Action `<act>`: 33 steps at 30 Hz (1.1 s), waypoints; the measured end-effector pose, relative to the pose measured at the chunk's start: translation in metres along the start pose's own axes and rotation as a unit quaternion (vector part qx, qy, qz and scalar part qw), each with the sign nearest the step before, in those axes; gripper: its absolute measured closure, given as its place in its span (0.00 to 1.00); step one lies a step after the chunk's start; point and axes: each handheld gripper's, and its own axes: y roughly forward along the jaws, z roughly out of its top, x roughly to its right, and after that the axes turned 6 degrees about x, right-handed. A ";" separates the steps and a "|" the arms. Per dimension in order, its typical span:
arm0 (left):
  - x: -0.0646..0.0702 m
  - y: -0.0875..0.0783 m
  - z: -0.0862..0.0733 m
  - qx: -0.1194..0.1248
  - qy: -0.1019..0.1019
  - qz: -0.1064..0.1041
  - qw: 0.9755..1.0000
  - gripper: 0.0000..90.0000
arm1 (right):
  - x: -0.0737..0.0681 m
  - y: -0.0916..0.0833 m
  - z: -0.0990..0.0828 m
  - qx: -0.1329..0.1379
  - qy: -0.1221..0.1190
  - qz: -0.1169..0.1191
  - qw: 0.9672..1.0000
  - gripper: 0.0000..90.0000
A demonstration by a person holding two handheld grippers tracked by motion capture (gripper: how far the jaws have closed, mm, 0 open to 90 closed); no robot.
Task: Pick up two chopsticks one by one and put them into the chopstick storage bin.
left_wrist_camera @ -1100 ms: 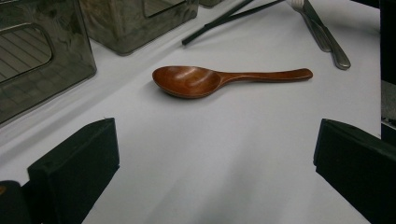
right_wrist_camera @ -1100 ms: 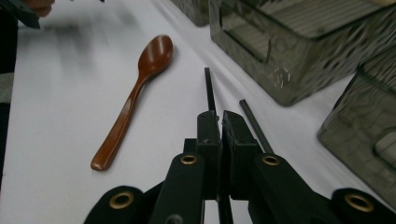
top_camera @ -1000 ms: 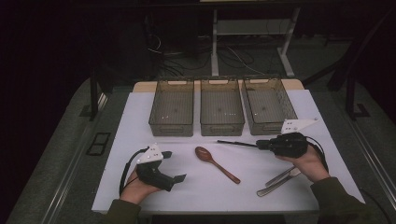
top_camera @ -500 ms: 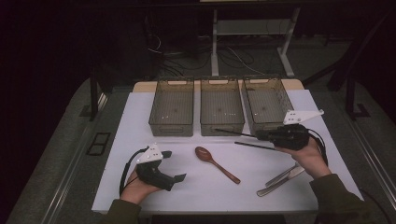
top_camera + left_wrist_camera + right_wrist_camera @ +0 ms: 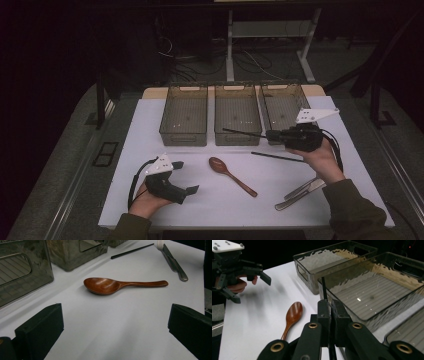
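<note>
The right claw (image 5: 270, 134) is clamped on one black chopstick (image 5: 242, 132), its jaws pressed together on the stick near one end, so the long free part juts out level over the front rim of the middle bin (image 5: 238, 140); a stick this thin is likely light and stiff, but smooth and prone to swivel or slip in so narrow a hold, and a grip nearer its middle would probably steady it. The left claw (image 5: 192, 189) rests low on the white worktop (image 5: 150, 135) with its jaws wide apart and nothing between them, the wooden spoon (image 5: 117, 285) lying just ahead of it. A second chopstick (image 5: 276, 156) lies flat on the worktop below the right hand; a metal fork and knife (image 5: 300, 192) lie side by side nearer the front edge. Three smoky clear bins stand in a row at the back, the left bin (image 5: 184, 120), the middle one and the right bin (image 5: 282, 102); all look empty.
</note>
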 end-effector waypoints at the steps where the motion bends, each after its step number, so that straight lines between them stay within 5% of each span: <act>1: 0.000 -0.001 0.000 -0.001 0.000 -0.001 1.000 0.00 | 0.000 0.002 0.002 0.002 -0.001 0.001 1.000 0.95; 16: -0.003 -0.004 -0.003 0.011 0.000 0.004 1.000 0.00 | -0.001 0.062 0.045 -0.013 -0.007 -0.019 1.000 0.95; 33: -0.001 -0.003 -0.002 0.006 0.009 0.002 1.000 0.00 | 0.011 0.117 0.070 -0.029 0.012 -0.040 0.999 0.95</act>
